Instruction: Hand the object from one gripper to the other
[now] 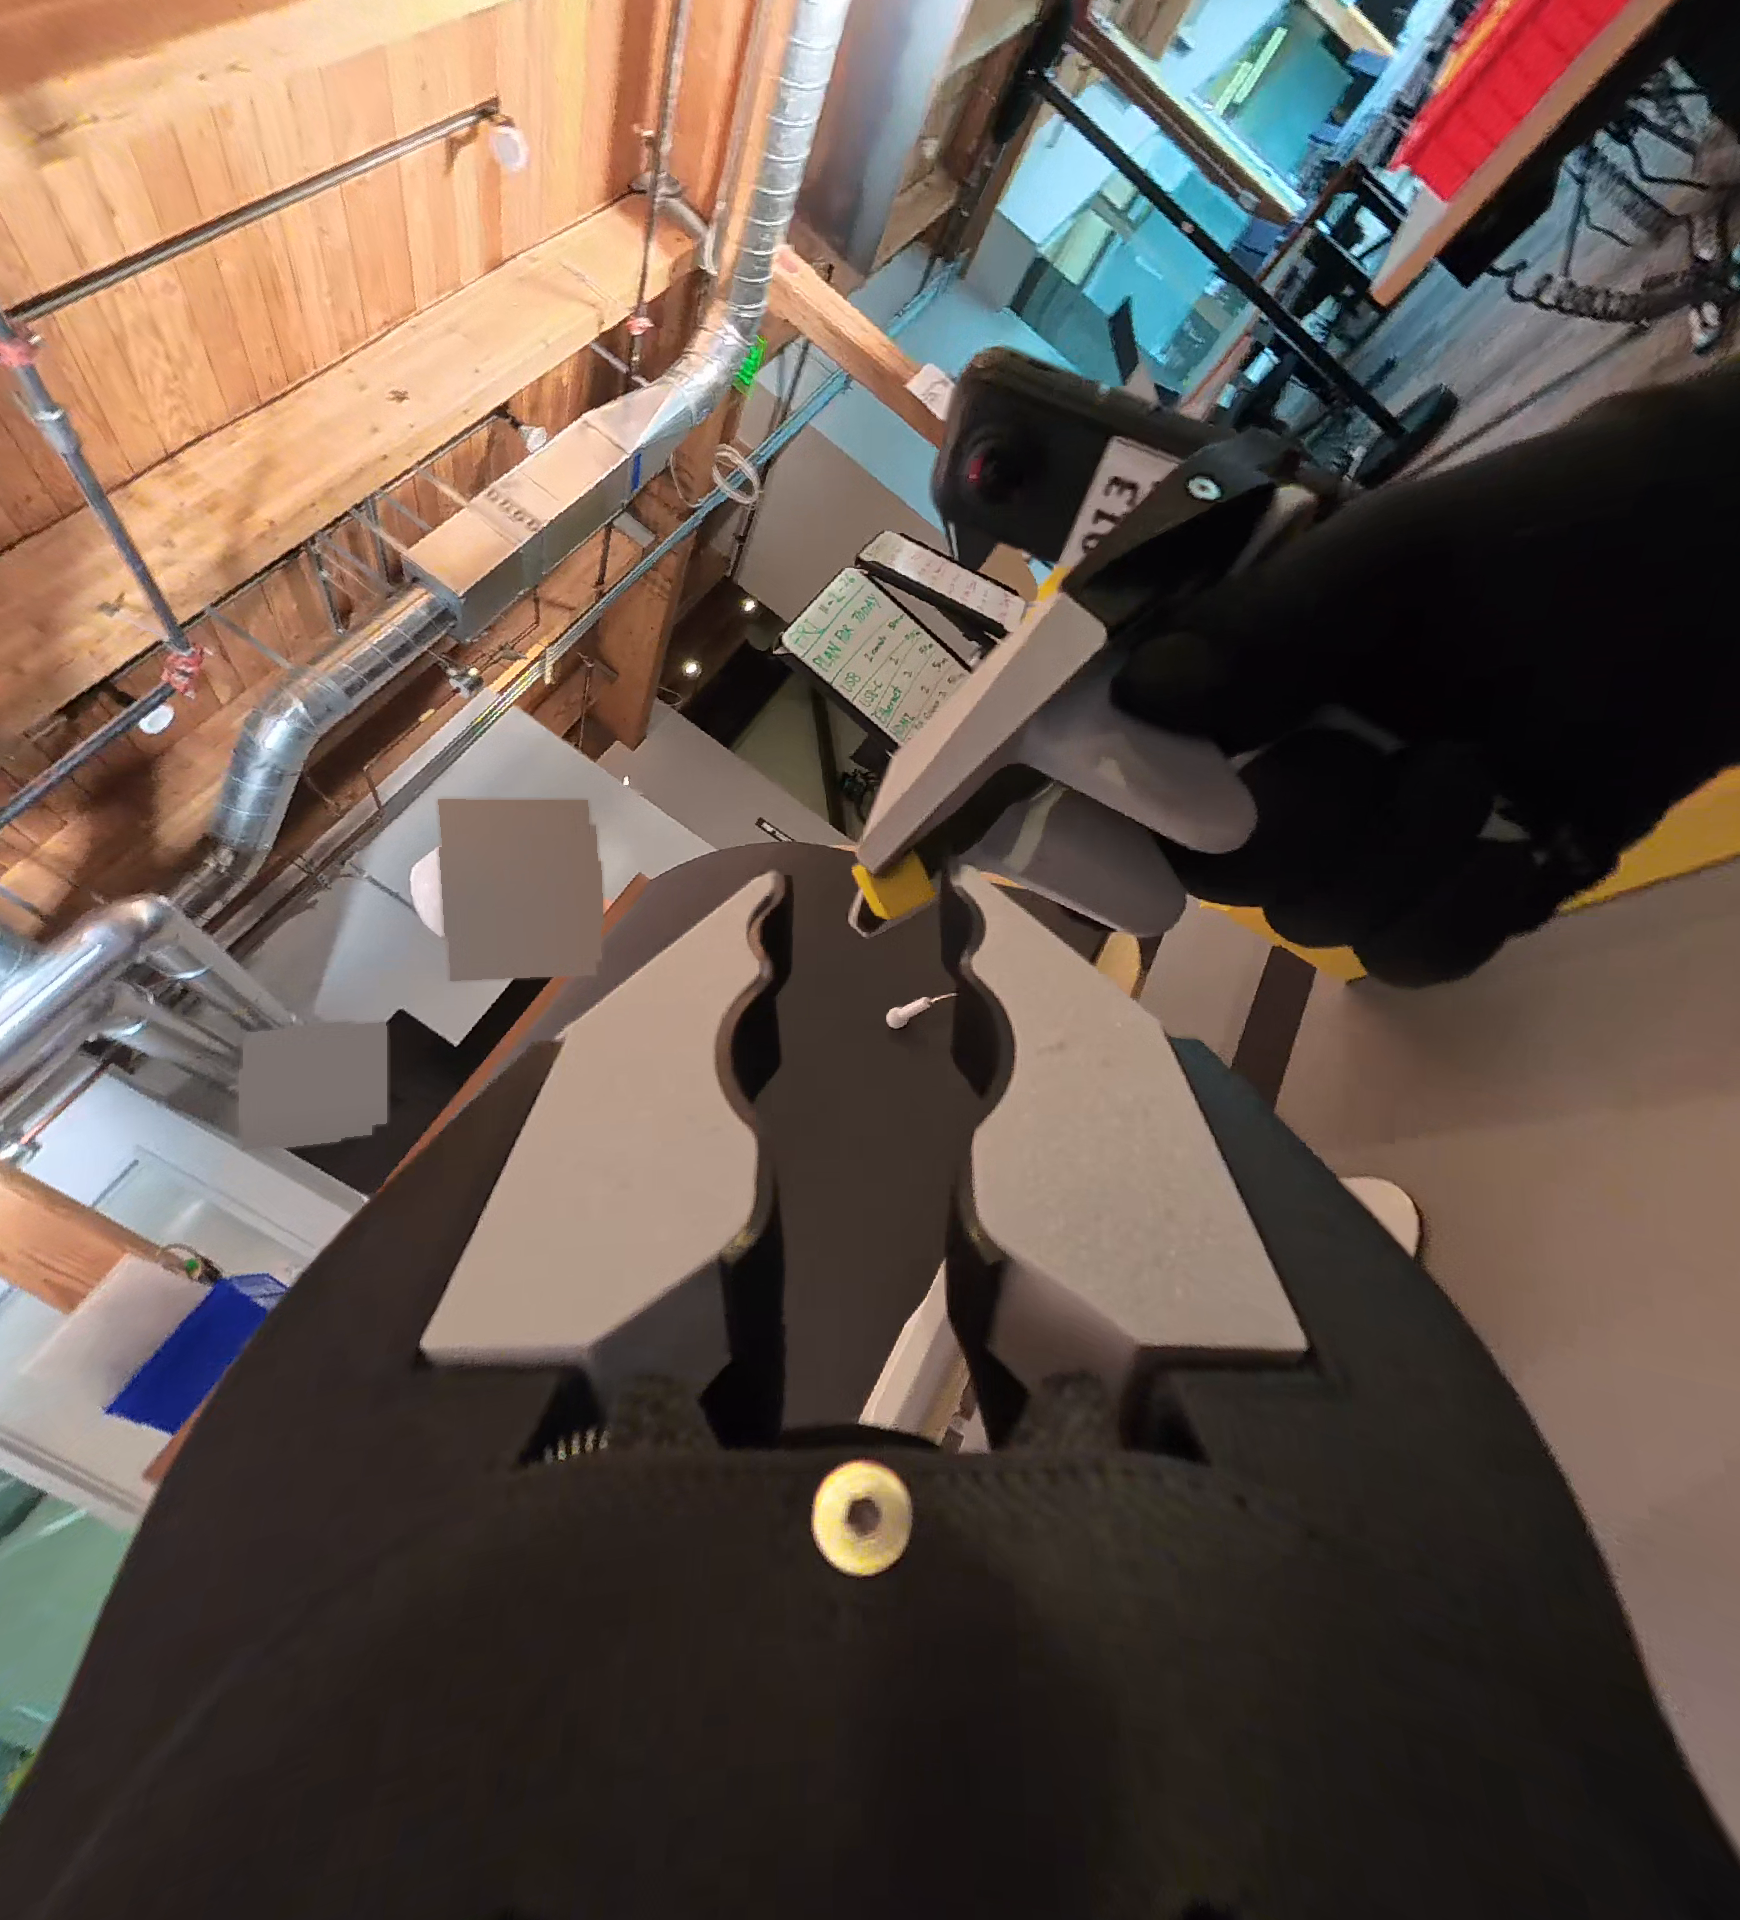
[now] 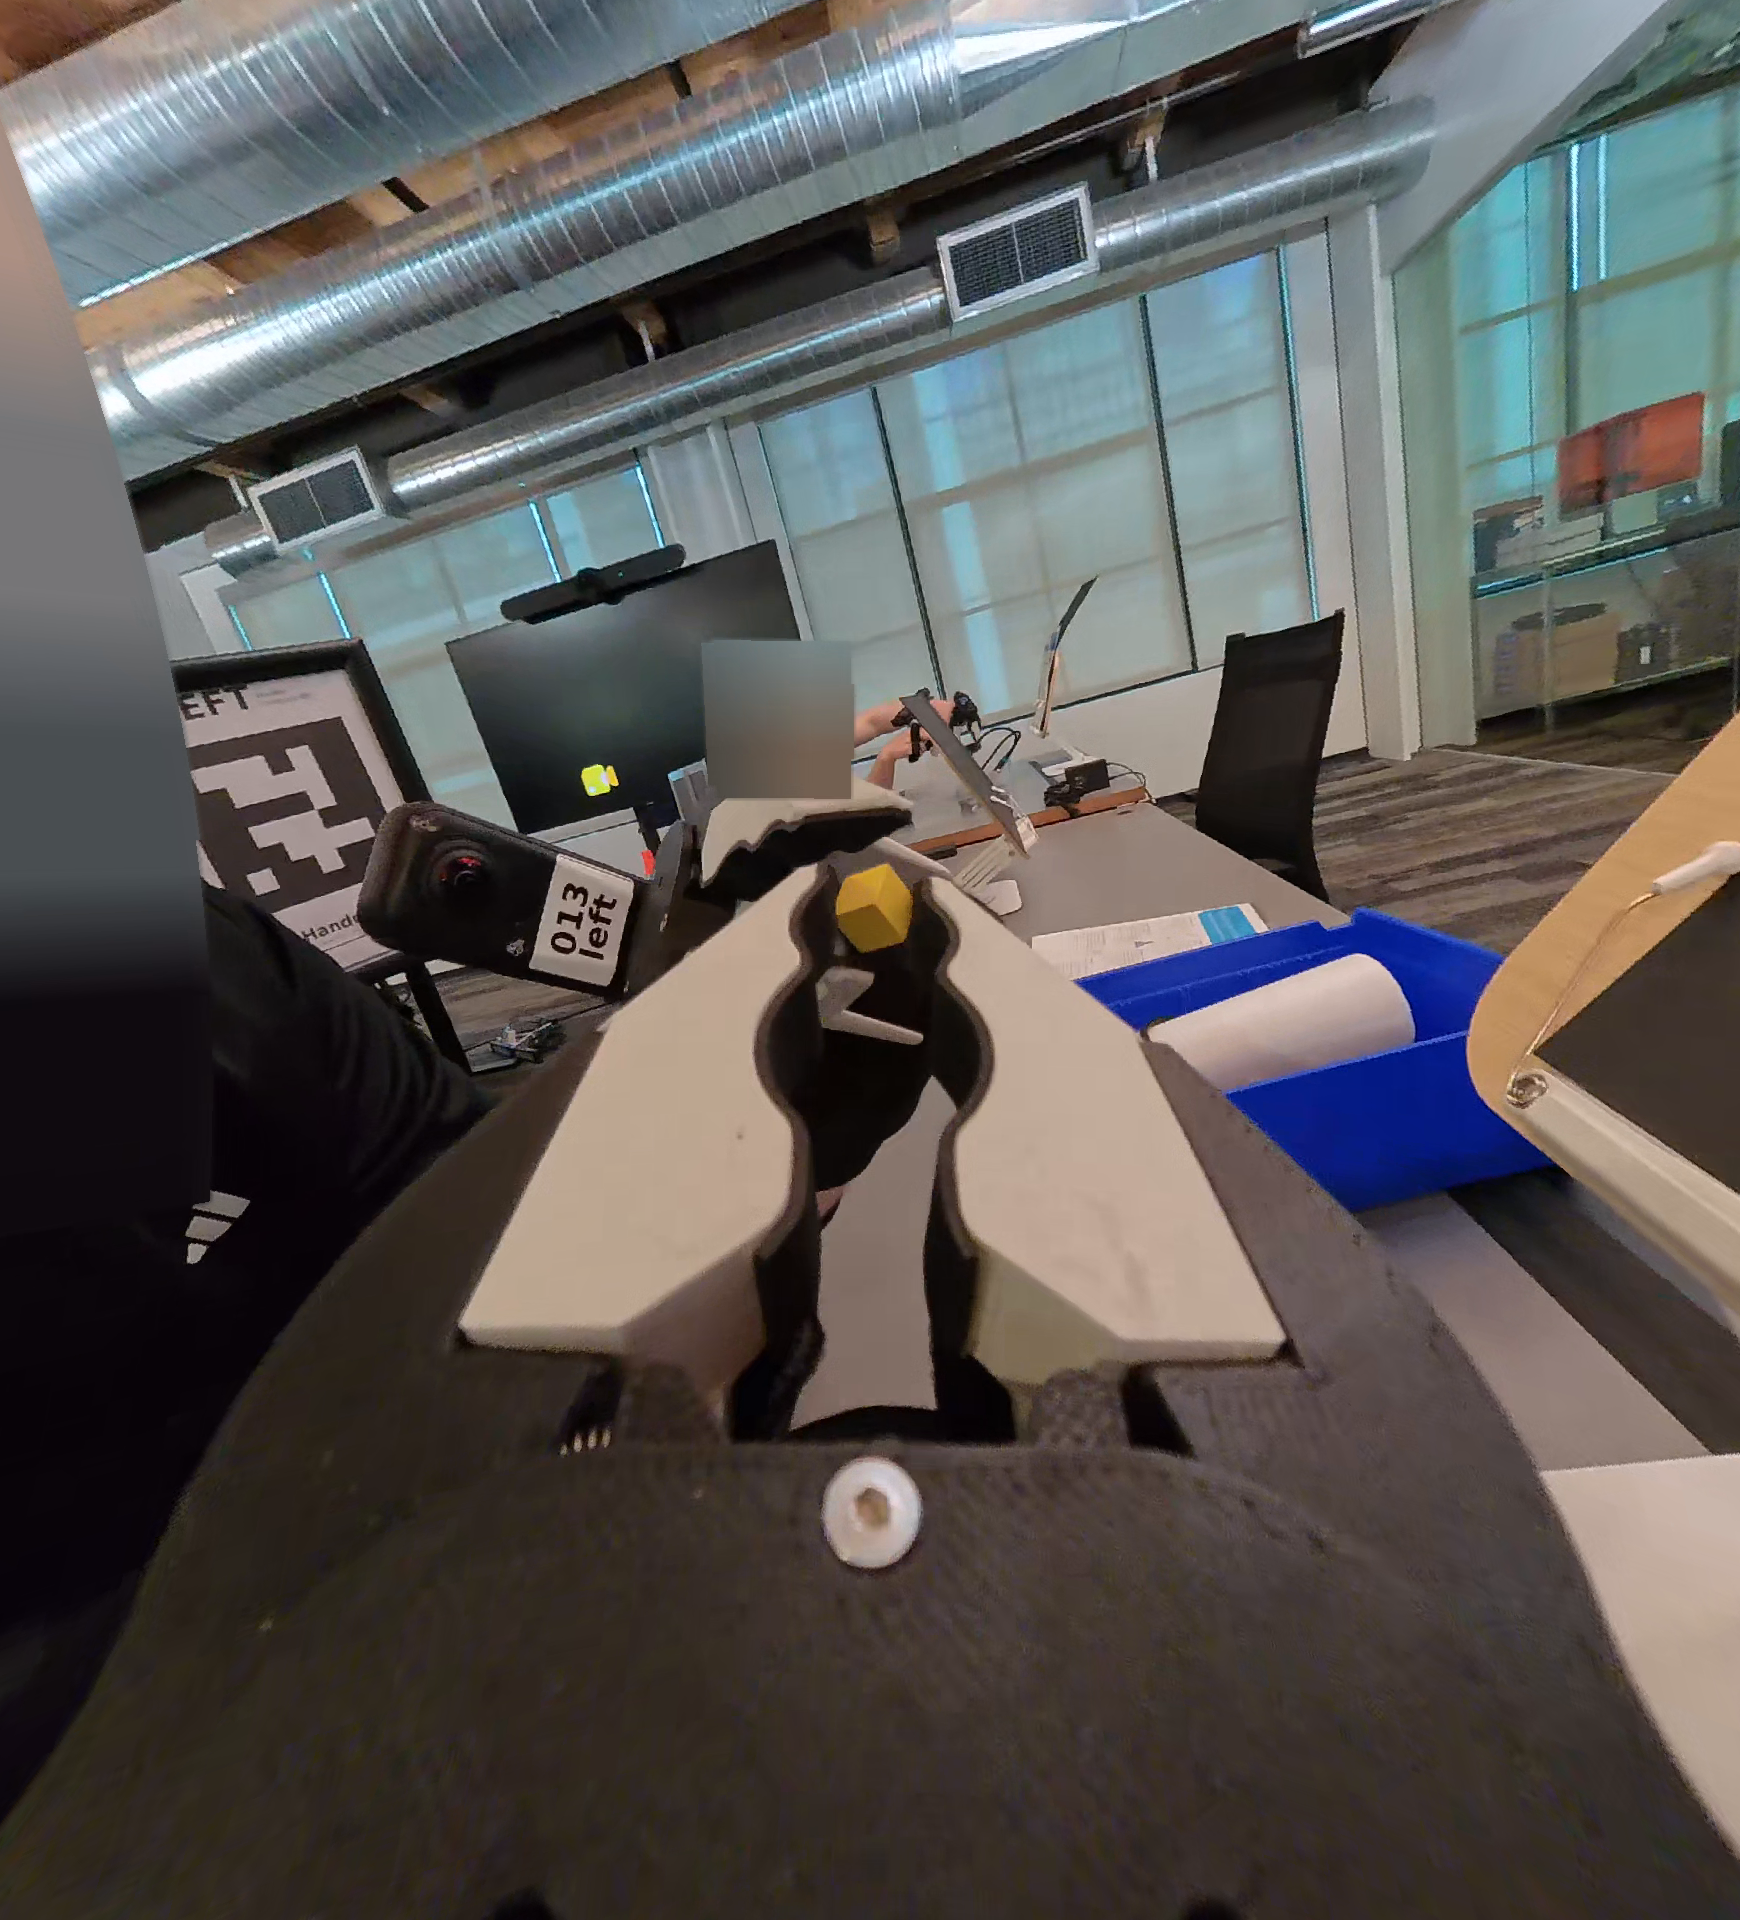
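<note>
Fingers of my right gripper [image 2: 871,914] pinch the yellow block [image 2: 873,909] at their very tips; from the left wrist view I see the same block [image 1: 897,891] clamped at the end of that gripper [image 1: 892,899], held by a black-gloved hand [image 1: 1417,748]. My left gripper [image 1: 866,914] has its fingers spread, with a clear gap between the tips. Yellow block sits at the mouth of that gap, just beside the right tip of the left fingers; I cannot tell whether it touches. From the right wrist view, the left gripper [image 2: 804,831] shows end-on directly behind the block. Blue bin [image 2: 1365,1101] holding a white roll [image 2: 1281,1013] sits on the counter [image 2: 1105,862] to the right.
</note>
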A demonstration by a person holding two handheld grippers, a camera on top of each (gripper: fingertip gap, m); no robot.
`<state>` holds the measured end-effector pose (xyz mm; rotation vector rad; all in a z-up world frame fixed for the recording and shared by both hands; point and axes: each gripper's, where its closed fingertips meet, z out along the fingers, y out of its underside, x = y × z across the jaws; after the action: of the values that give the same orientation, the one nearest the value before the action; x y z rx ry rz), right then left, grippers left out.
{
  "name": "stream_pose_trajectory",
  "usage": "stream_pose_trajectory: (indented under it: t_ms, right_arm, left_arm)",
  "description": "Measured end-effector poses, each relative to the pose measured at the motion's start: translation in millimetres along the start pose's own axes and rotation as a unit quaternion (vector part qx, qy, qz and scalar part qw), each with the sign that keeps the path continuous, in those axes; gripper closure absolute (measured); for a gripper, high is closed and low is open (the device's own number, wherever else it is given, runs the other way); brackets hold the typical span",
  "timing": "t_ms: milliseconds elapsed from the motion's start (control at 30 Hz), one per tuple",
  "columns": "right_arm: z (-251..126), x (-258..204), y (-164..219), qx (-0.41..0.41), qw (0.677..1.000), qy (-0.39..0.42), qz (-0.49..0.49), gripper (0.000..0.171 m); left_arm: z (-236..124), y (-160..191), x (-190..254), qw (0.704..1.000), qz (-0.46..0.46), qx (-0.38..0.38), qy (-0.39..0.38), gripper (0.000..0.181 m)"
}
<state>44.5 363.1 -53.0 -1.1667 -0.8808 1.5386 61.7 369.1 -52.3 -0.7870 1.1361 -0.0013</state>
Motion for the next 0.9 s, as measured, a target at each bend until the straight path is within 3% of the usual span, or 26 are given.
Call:
stream_pose_trajectory:
  t_ms: [400,900]
  right_arm:
    - [3.4,-2.7,6.8,-0.018,1.0,-0.009,0.004,0.16]
    - [2.8,-4.3,10.4,-0.034,0.999,-0.015,0.008,0.16]
  left_arm:
    - [-2.4,1.3,9.6,0.999,0.026,-0.006,0.032,0.166]
    - [-2.4,-1.6,13.2,0.999,0.038,-0.004,0.036,0.166]
